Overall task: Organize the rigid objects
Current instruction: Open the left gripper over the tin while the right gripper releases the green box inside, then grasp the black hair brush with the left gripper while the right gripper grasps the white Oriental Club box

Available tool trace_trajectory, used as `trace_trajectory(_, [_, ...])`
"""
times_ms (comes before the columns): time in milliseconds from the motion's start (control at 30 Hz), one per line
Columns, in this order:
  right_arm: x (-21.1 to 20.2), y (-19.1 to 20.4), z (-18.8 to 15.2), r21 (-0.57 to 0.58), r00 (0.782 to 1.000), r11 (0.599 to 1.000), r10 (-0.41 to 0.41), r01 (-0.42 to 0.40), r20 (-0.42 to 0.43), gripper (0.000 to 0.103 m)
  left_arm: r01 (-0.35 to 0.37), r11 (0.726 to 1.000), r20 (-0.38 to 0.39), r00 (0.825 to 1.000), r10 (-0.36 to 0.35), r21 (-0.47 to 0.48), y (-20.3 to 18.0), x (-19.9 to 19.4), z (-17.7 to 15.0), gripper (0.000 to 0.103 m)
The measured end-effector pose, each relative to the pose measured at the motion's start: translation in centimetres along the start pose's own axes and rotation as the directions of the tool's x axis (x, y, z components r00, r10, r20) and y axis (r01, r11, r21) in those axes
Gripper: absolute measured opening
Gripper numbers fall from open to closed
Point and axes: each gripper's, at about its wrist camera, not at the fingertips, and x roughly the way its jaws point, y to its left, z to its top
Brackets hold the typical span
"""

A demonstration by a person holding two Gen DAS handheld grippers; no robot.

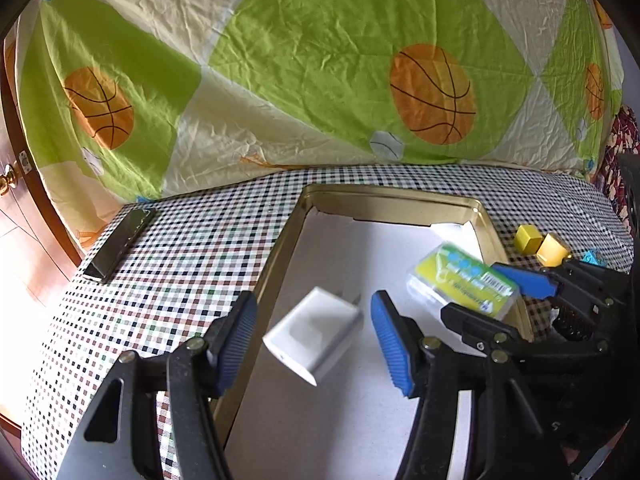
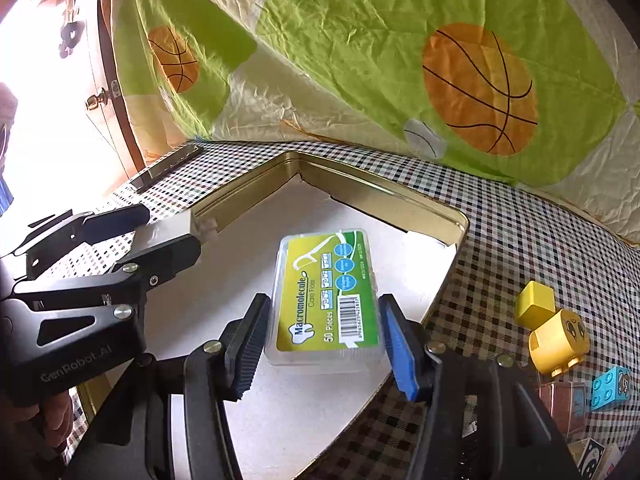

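A gold tin tray [image 1: 280, 248] with a white floor lies on the checkered cloth; it also shows in the right wrist view [image 2: 248, 188]. A white charger plug [image 1: 314, 334] is between the wide-apart fingers of my left gripper [image 1: 314, 340], blurred, over the tray floor. In the right wrist view the charger [image 2: 176, 230] sits between the left gripper's fingers. My right gripper [image 2: 324, 344] stands around a clear floss box [image 2: 326, 300] with a yellow-green label, pads at its sides. The box also shows in the left wrist view [image 1: 460, 284].
A dark flat bar [image 1: 120, 244] lies at the cloth's left edge. Two yellow toy blocks [image 2: 550, 328], a blue brick [image 2: 610, 388] and small cards lie right of the tray. A basketball-print quilt [image 1: 320, 60] rises behind. A wooden door [image 1: 12, 184] is at left.
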Motion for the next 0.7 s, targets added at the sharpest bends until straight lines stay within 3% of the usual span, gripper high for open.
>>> trace_trajectory(67, [-0.4, 0.0, -0.2, 0.007, 1.0, 1.0, 0.01, -0.01, 0.006, 0.058, 0.007, 1.0, 0.017, 1.0, -0.007, -0.01, 0.2, -0.6, -0.1, 0.068])
trace_trajectory(133, [-1.0, 0.0, -0.4, 0.012, 1.0, 1.0, 0.011, -0.011, 0.019, 0.062, 0.002, 1.0, 0.04, 0.999, -0.001, -0.029, 0.6, -1.2, -0.3, 0.082])
trace_trajectory(167, [-1.3, -0.1, -0.5, 0.018, 1.0, 1.0, 0.011, -0.011, 0.026, 0.066, -0.002, 0.999, 0.051, 0.999, 0.004, -0.036, 0.7, -1.6, -0.4, 0.083])
trace_trajectory(333, [-4.4, -0.4, -2.2, 0.004, 0.998, 1.0, 0.0, -0.001, 0.061, 0.067, 0.022, 0.999, 0.099, 0.995, -0.017, -0.047, 0.0, -3.8, -2.0, 0.083])
trace_trajectory(500, [-8.7, -2.7, -4.8, 0.039, 0.993, 0.999, -0.034, 0.03, 0.109, 0.068, 0.059, 0.997, 0.147, 0.988, -0.052, -0.046, -2.1, -5.9, -3.5, 0.093])
trace_trajectory(700, [-13.7, -7.9, -9.2, 0.167, 0.972, 0.975, -0.175, 0.149, 0.156, 0.074, 0.154, 0.988, 0.167, 0.974, -0.15, -0.006, -6.9, -7.4, -4.6, 0.096])
